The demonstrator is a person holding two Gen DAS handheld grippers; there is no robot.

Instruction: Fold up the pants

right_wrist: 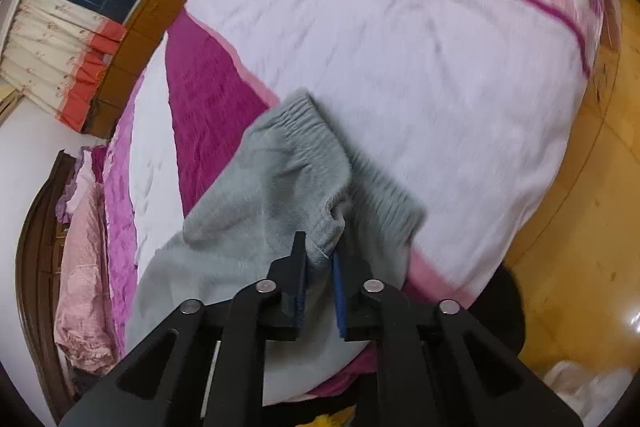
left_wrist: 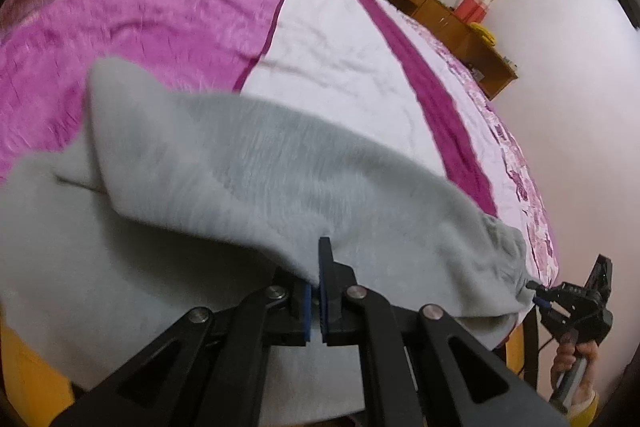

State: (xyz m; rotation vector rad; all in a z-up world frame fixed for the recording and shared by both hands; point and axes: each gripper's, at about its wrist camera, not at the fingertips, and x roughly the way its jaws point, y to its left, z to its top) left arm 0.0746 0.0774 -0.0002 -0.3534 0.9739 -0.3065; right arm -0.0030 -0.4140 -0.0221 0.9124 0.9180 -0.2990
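Black linkage arms filled the bottom of both wrist views, so the claws were right up in the lens. On the left side, the left gripper (left_wrist: 319,267) had its blue-padded jaws pressed together on a fold of the grey pants (left_wrist: 248,179), pinching the fabric edge with barely a sliver of gap showing behind the tips. From that pinch the pants stretched across the bed (left_wrist: 348,67), one bit of cloth peaking up toward the left over the fuzzy magenta blanket (left_wrist: 140,19) and the rest draped over the near edge of the mattress. Further right in that same view, the ribbed waistband (left_wrist: 500,239) ran out to the bed's edge, where the right gripper (left_wrist: 538,293) was clamped on its end, with a hand (left_wrist: 576,367) wrapped round the handle below it. Over in the right wrist view, the pink quilt (right_wrist: 80,267) sat bunched at the far left by the dark headboard, then the pants came up through the middle, and the right gripper (right_wrist: 318,255) was squeezed shut on a bunched lump of waistband (right_wrist: 360,183), cloth wedged between the blue pads. White sheet (right_wrist: 440,67) lay past it, and wooden floor (right_wrist: 580,227) showed on the far right. Pretty blurry in spots, so finer wrinkles were hard to read.
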